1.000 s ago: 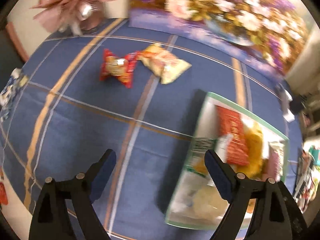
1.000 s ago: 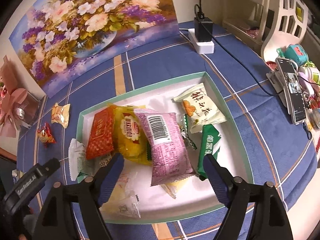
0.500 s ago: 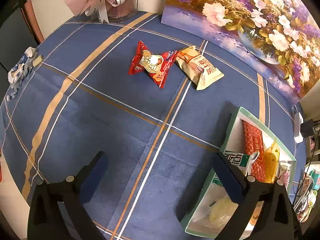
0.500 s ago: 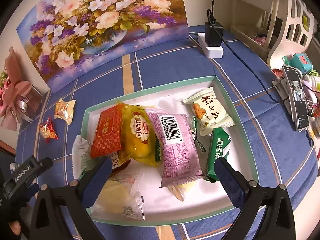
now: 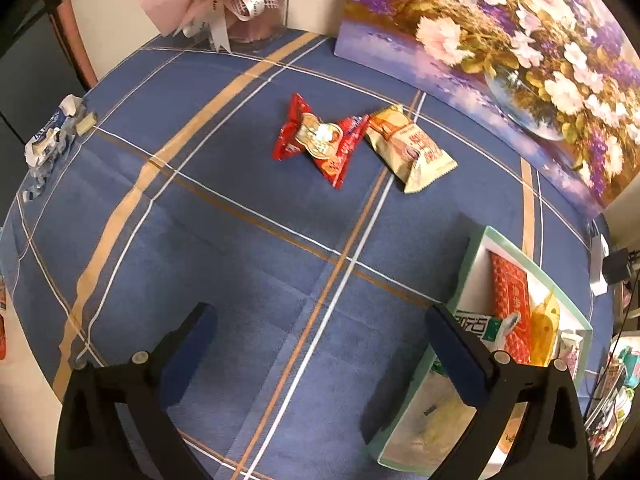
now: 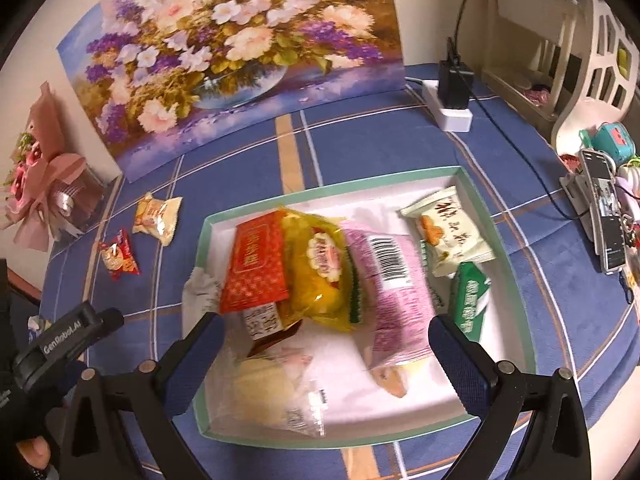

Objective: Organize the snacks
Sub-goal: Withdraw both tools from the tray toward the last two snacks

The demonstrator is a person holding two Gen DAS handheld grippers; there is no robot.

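Left gripper [image 5: 320, 344] spread wide, empty, over bare desk [image 5: 224, 264]. Red snack [image 5: 320, 140] and beige snack [image 5: 408, 148] lie touching near far edge, outside tray [image 5: 468, 264]. Straddle red one's middle, avoid beige. Right gripper [image 6: 324, 344] agape, empty, above tray.

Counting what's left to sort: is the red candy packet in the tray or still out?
Out. The red candy packet lies on the blue tablecloth, apart from the tray.

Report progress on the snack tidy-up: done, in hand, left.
Done: most packets already lie in the tray. In hand: nothing; the left gripper and the right gripper are both open and empty. Left: the red snack and the beige snack on the tablecloth.
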